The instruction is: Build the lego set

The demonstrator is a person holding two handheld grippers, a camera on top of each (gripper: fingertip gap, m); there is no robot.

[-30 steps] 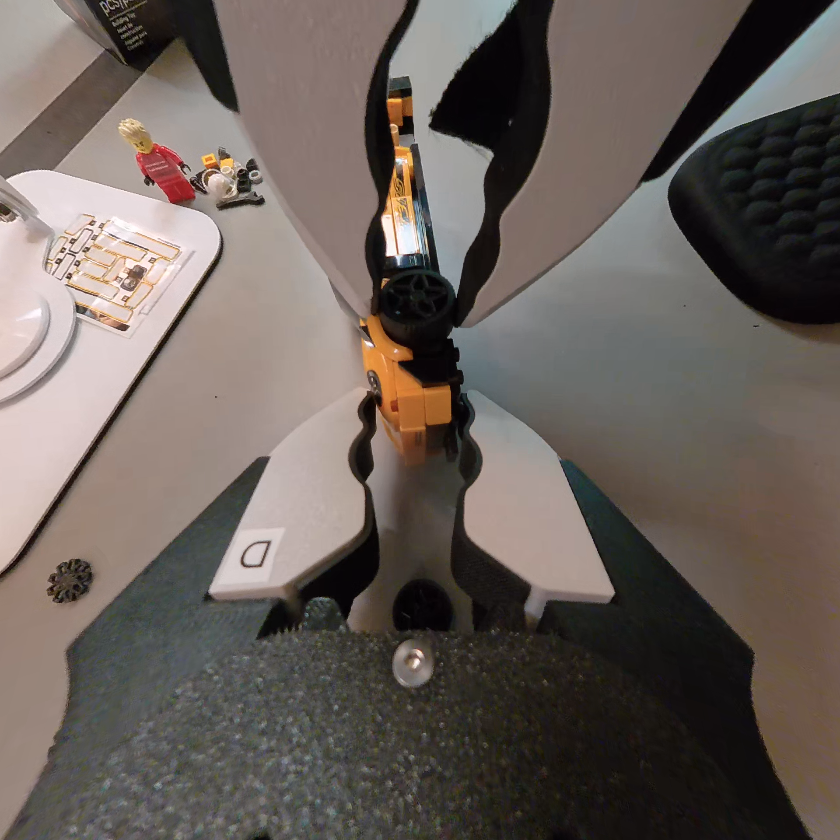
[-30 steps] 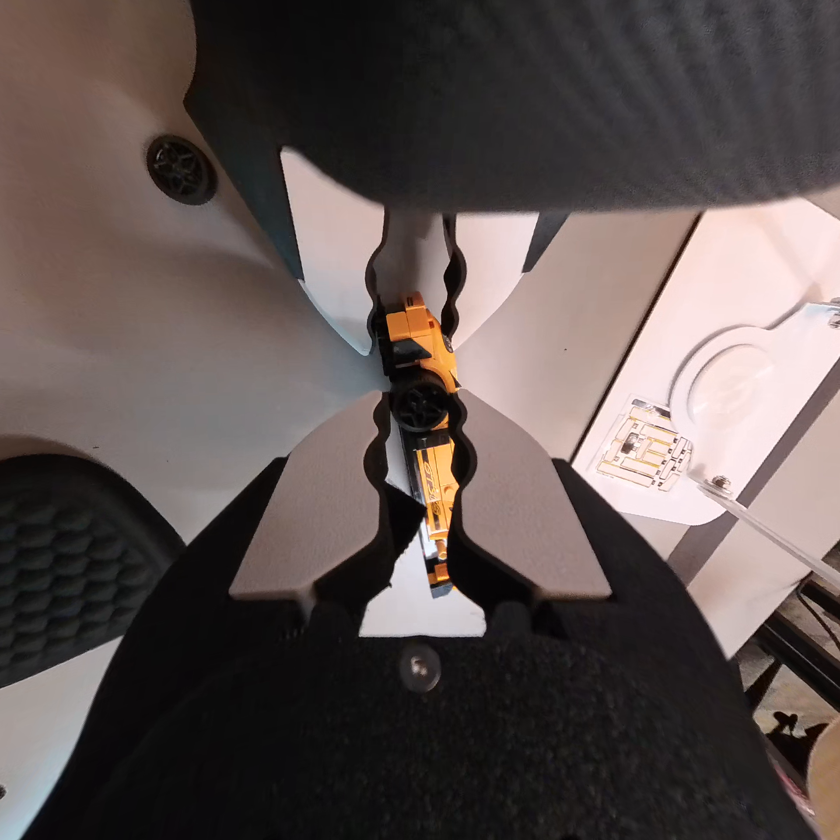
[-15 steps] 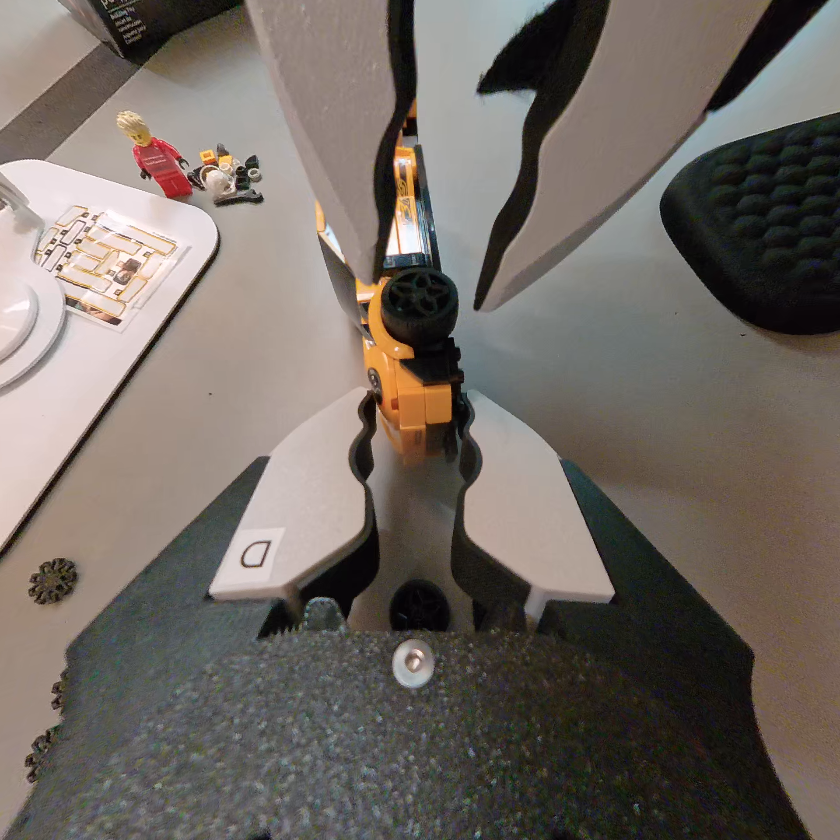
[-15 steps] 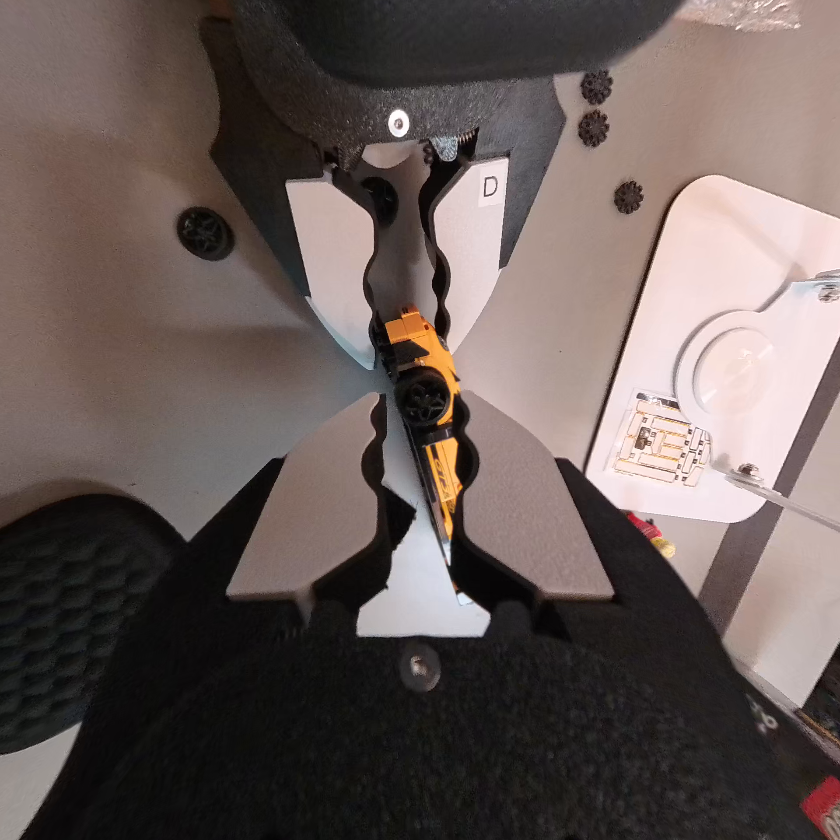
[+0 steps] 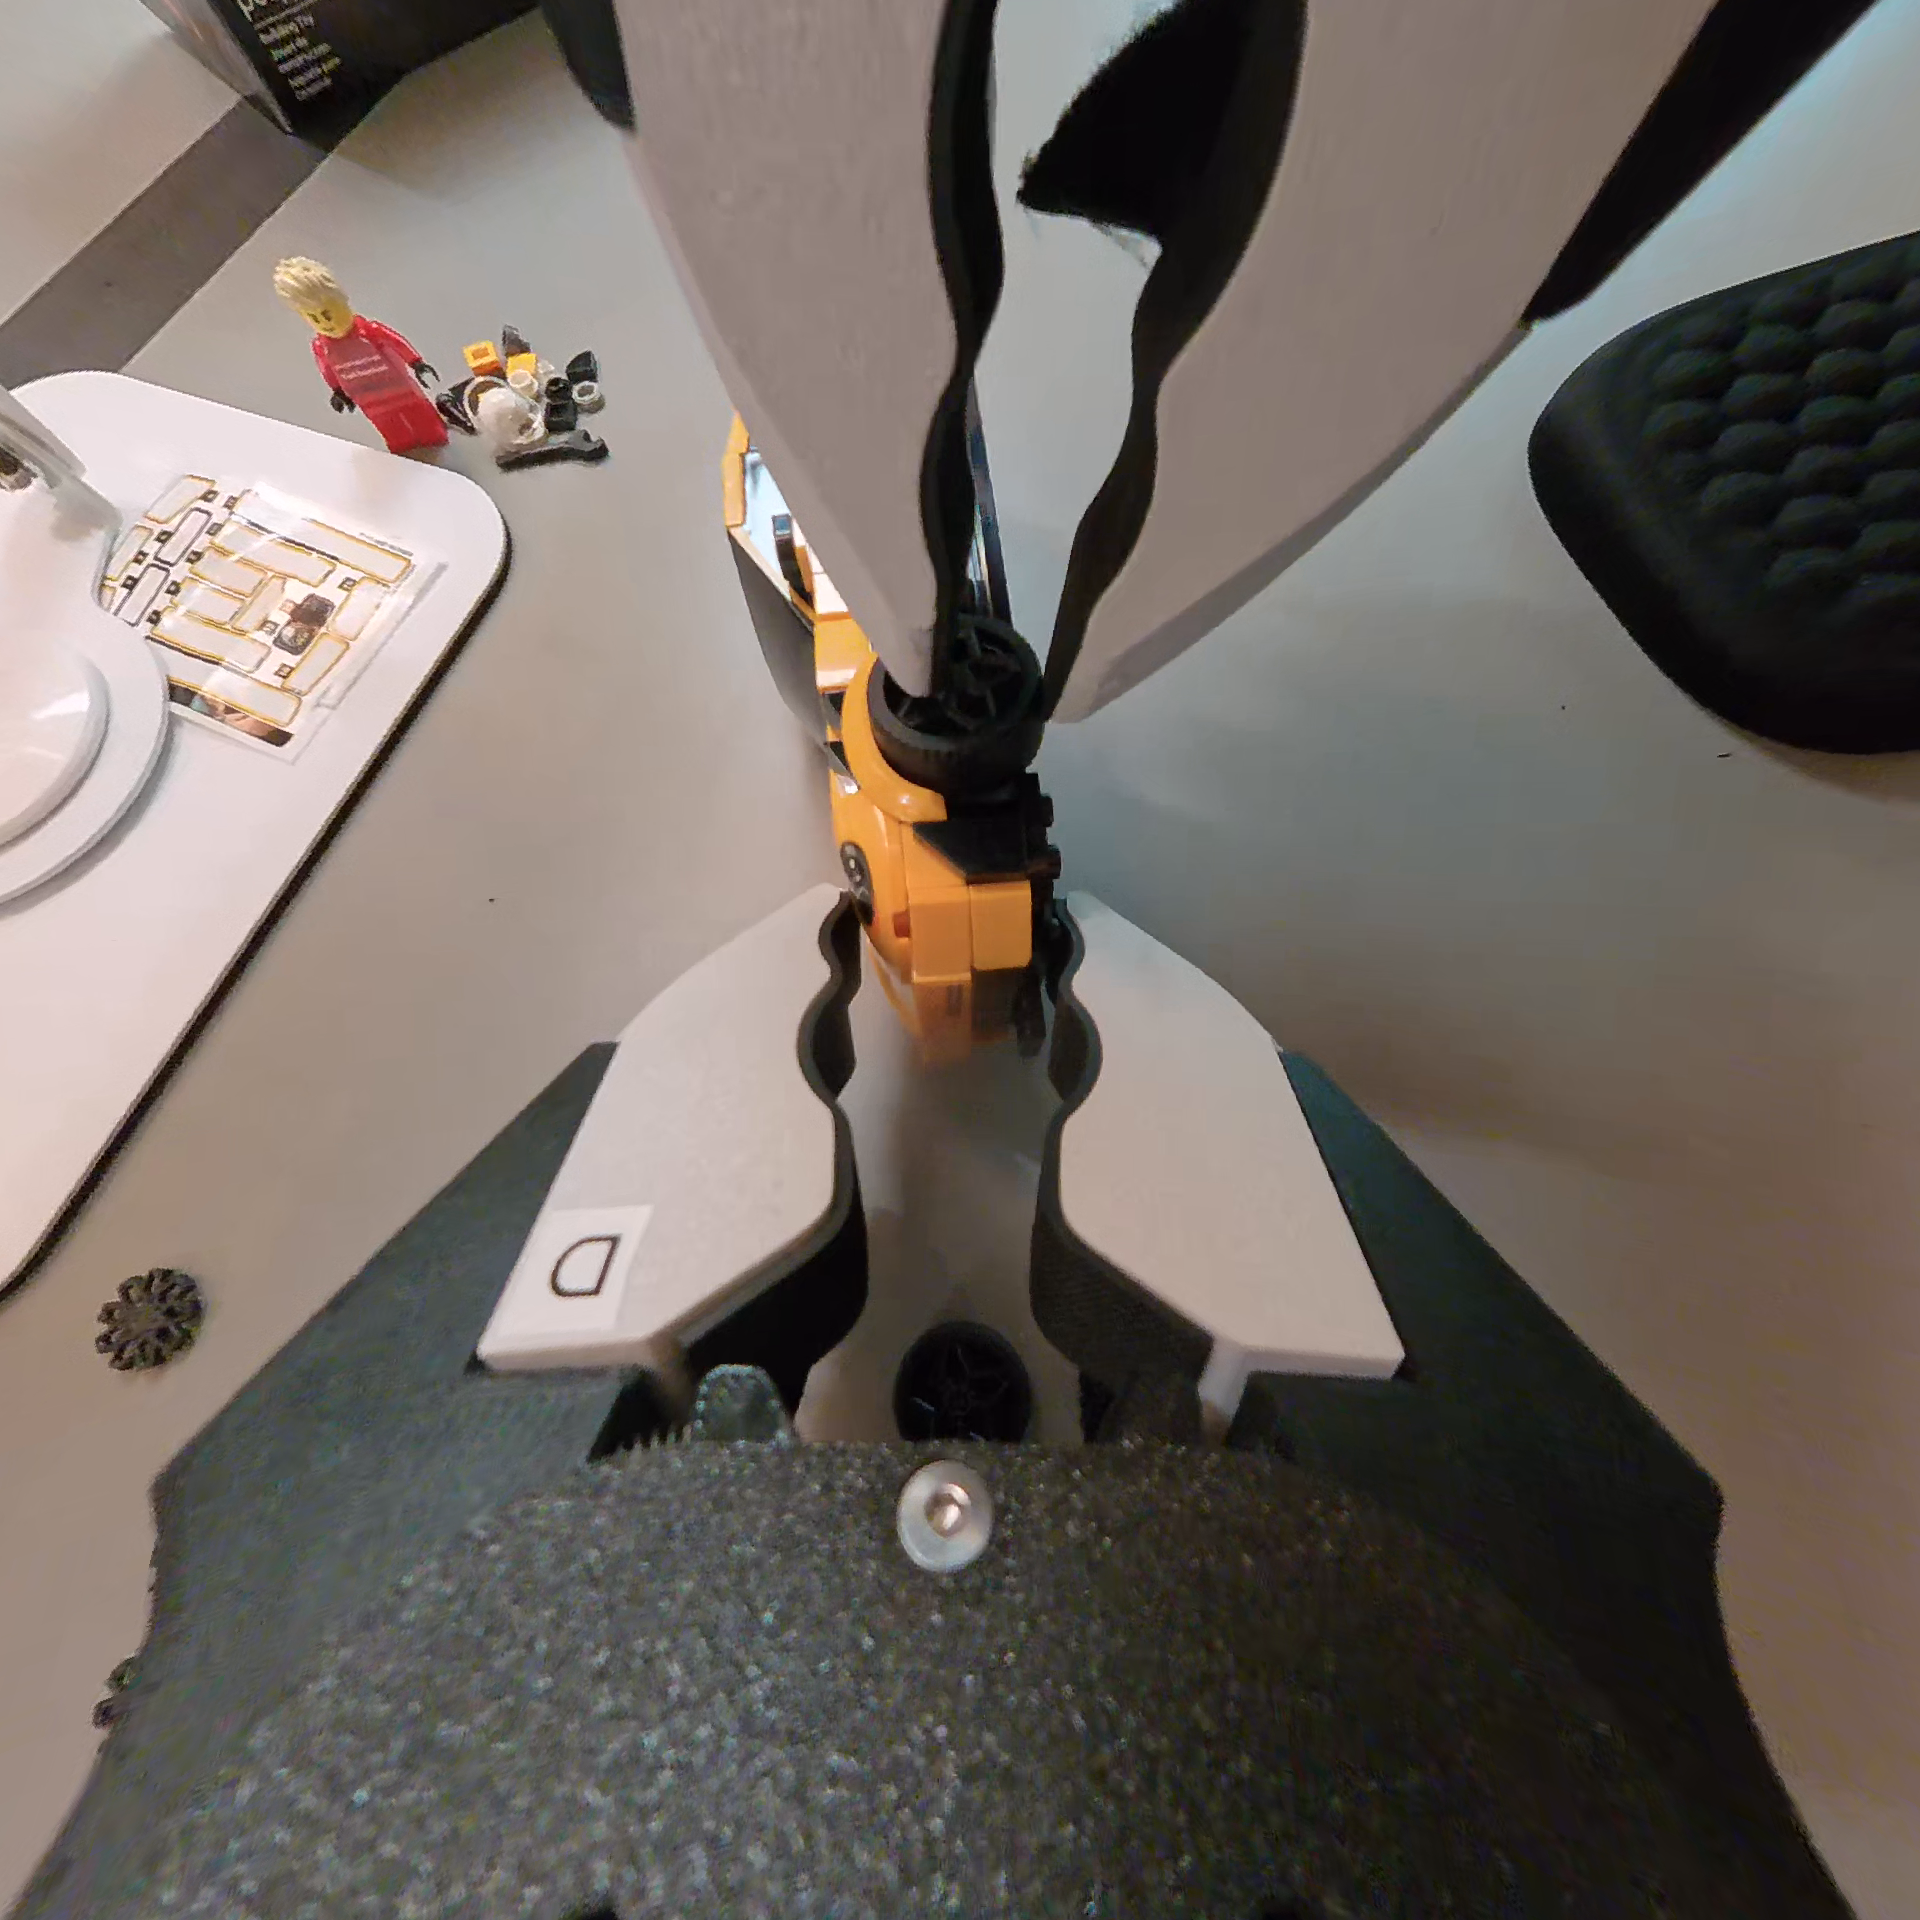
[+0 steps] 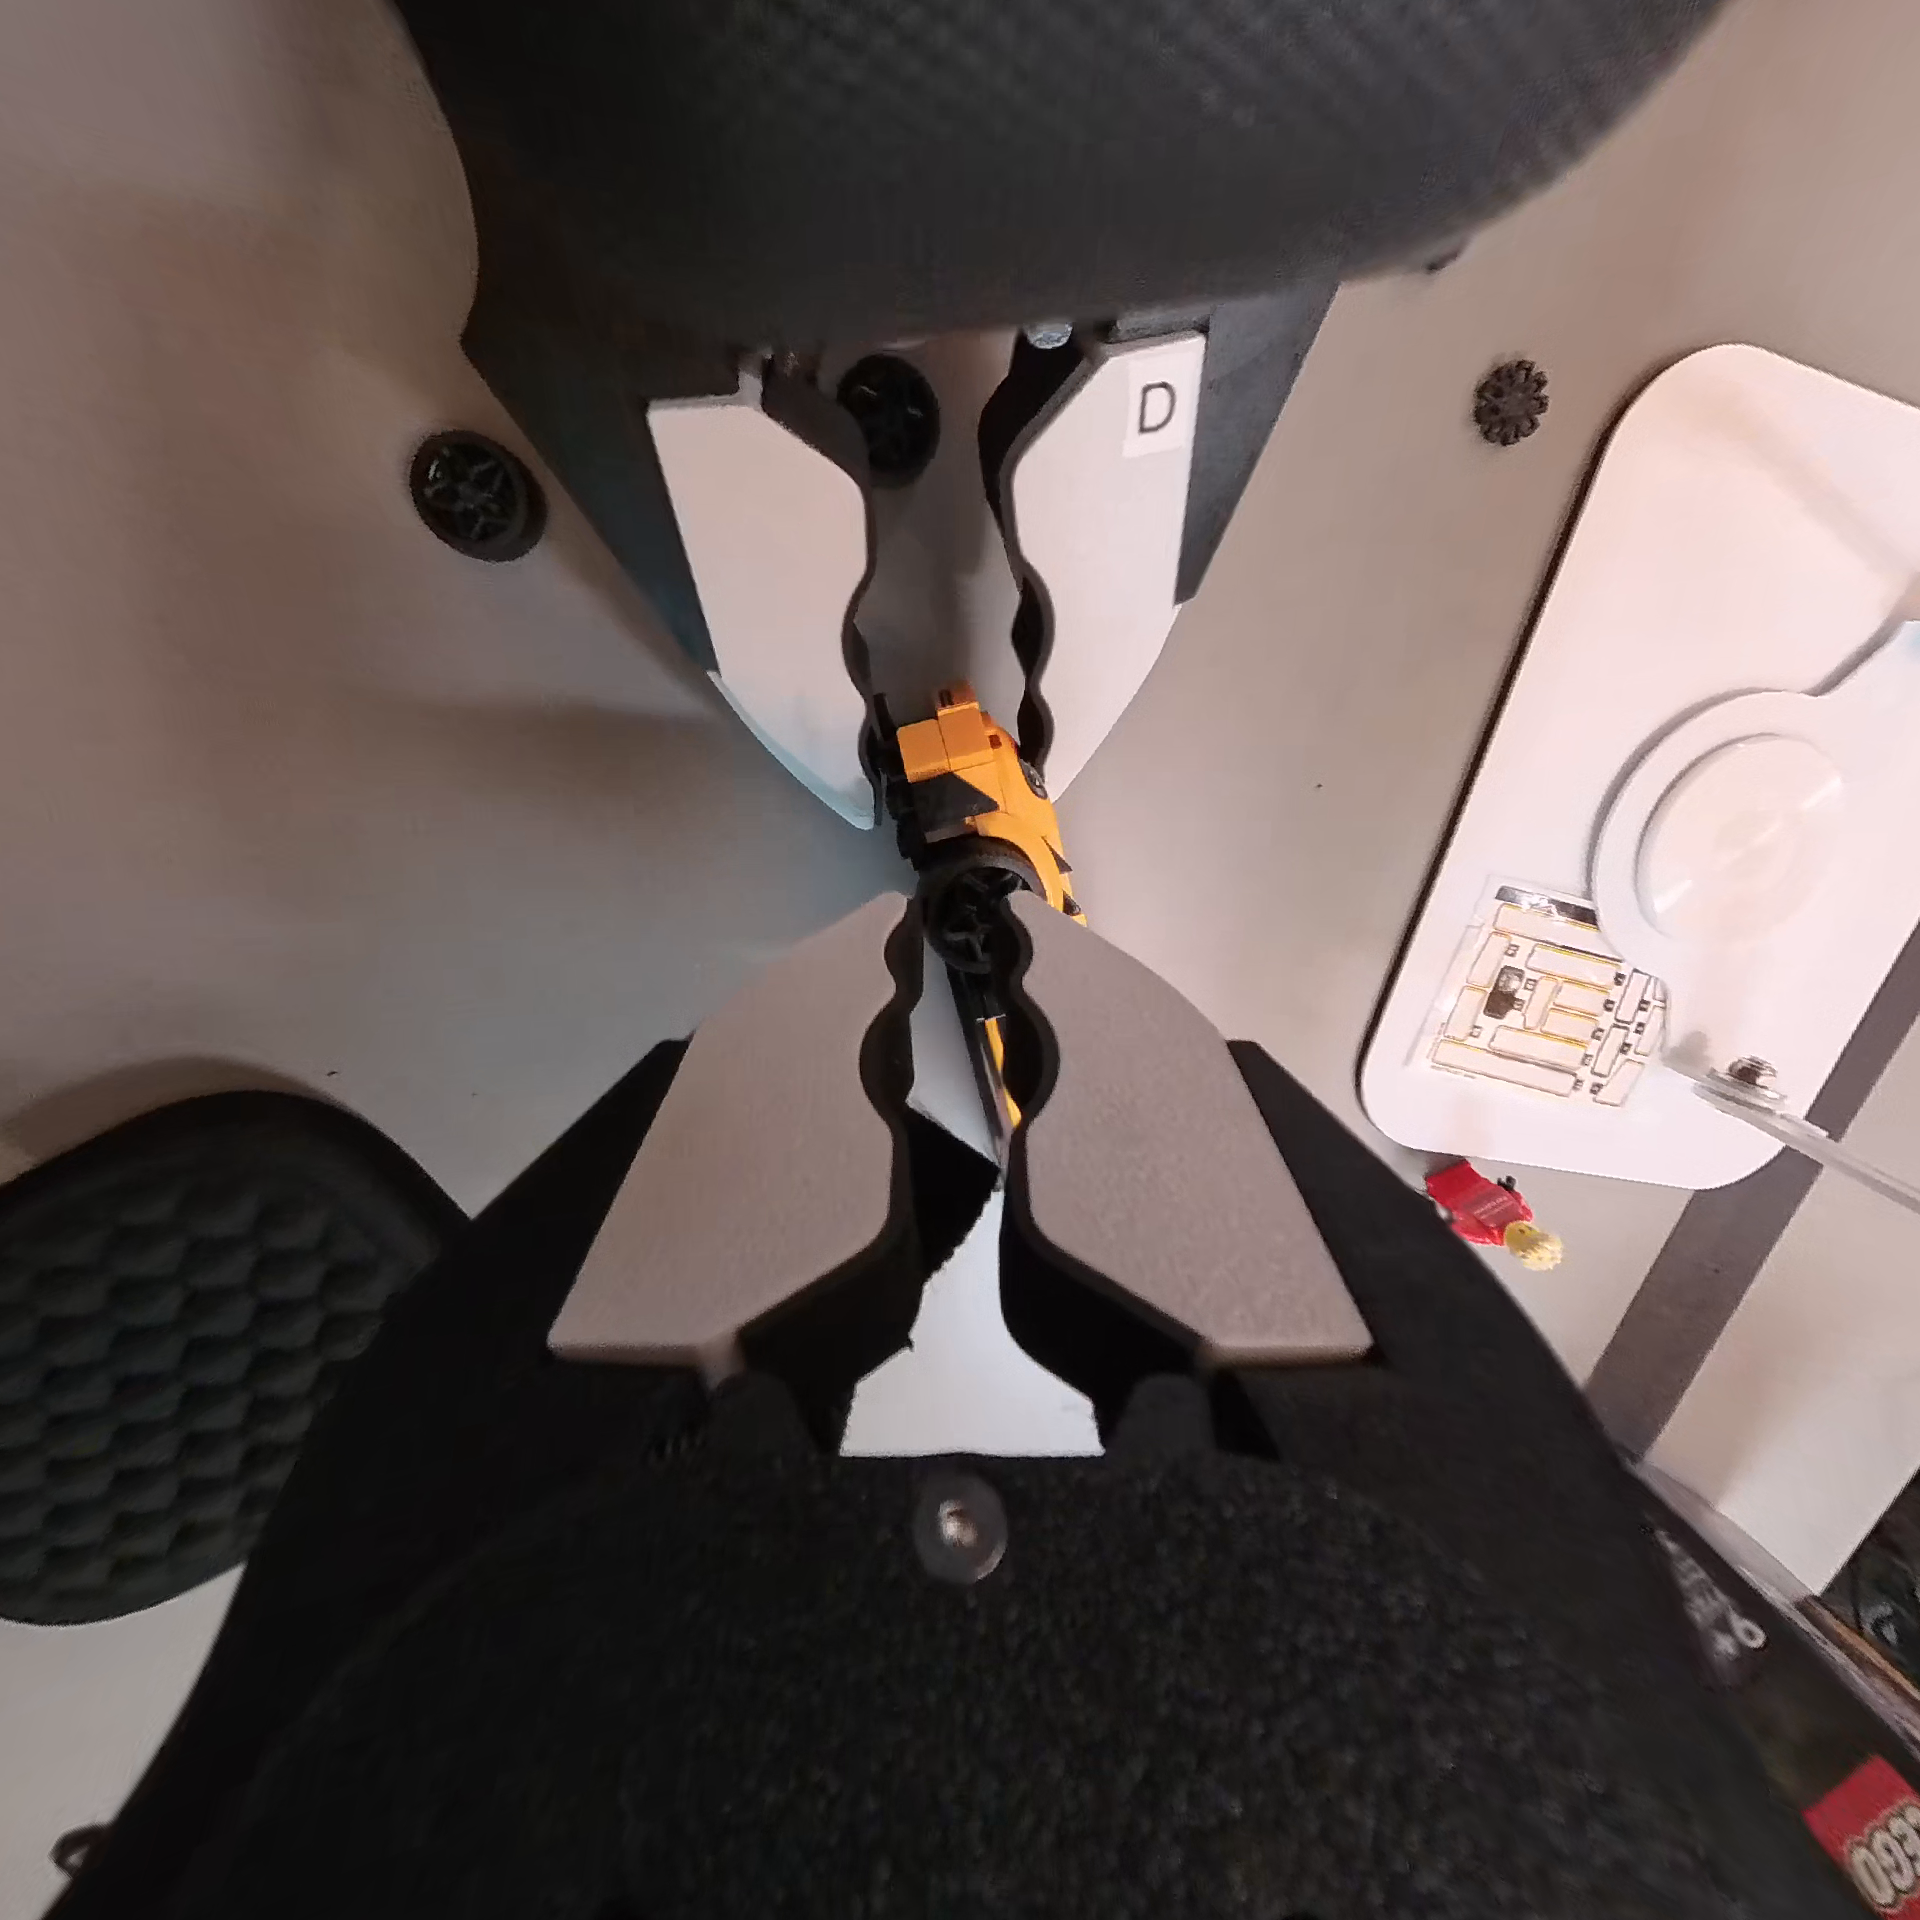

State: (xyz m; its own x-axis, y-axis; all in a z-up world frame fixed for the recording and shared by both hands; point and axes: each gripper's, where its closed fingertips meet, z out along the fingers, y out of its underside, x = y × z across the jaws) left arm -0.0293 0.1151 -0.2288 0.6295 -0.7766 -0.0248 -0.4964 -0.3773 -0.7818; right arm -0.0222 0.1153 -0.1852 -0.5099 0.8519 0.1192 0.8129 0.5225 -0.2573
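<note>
Left tongs (image 5: 951,935) grip the orange car (image 5: 940,883); right tongs (image 6: 966,920) pinch its wheel (image 6: 966,914).

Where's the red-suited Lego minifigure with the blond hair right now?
In the left wrist view the red-suited Lego minifigure stands upright at upper left on the grey table, between the white rounded board's far corner and a small pile of loose black and orange pieces.

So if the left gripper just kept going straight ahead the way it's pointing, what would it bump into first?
The left gripper already clamps one end of the orange lego car, so the car goes along with it. Directly beyond, the right gripper pinches the car's black wheel; it would likely hit that gripper.
</note>
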